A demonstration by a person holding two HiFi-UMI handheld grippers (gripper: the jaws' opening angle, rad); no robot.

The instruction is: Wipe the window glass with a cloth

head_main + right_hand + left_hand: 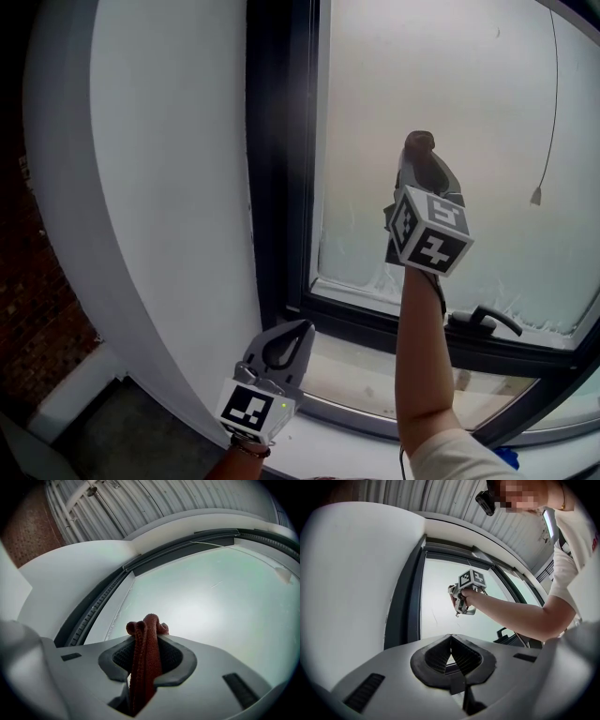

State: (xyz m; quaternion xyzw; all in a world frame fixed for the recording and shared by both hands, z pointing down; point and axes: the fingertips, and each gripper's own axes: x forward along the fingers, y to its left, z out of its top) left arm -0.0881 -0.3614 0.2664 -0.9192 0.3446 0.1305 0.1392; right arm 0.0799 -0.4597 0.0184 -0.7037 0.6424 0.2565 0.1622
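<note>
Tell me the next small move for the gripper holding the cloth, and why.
Probably ease the right gripper forward until the red cloth presses on the window glass. Its jaws are shut on the cloth, whose bunched end pokes past them toward the pane; contact can't be confirmed.

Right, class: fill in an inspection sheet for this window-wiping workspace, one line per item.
Surface: window glass hazy, streaky along its lower edge.
Job's things: red-brown cloth bunched in the right gripper, raised toward the glass.
Clutter: nothing seen.
Grippers: right gripper shut on the cloth; left gripper shut, empty, low by the sill.
Cables: thin cord hangs at the glass, upper right.
Surroundings: dark window frame, window handle, white wall, brick wall at left.
</note>
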